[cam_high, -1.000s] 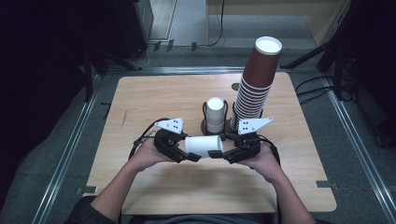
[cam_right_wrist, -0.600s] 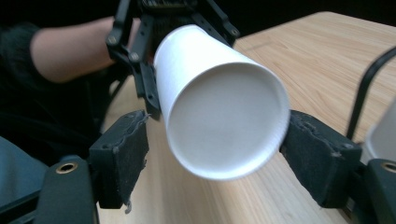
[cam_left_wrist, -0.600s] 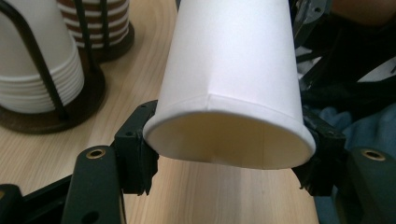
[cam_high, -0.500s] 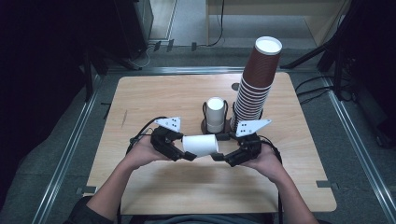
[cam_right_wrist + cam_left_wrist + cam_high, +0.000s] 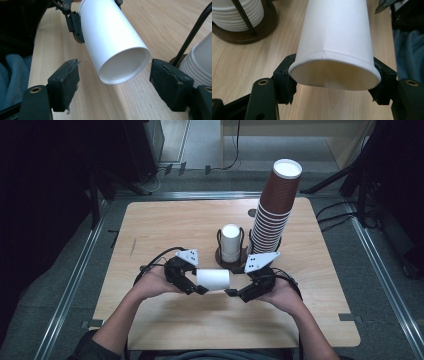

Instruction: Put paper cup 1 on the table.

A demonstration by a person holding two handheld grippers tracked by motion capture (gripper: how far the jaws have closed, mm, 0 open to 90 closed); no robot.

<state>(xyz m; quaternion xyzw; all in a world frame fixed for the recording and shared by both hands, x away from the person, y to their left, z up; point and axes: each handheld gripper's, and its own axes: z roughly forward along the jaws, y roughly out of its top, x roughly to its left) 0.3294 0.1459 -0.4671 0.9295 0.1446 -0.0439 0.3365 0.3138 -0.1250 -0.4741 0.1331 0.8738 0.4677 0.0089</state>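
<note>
Wooden desk (image 5: 150, 230), dark room; white paper cup (image 5: 213, 279) held sideways above desk front, left gripper (image 5: 196, 288) clamped on its rim end, right gripper (image 5: 231, 293) wide open around its other end, not touching

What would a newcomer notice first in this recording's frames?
A white paper cup held sideways above the table's near middle, its base end clamped in the left hand-held gripper, while the right hand-held gripper stands open around its mouth. Behind it towers a tall stack of brown paper cups, beside a short white stack in a holder.
</note>
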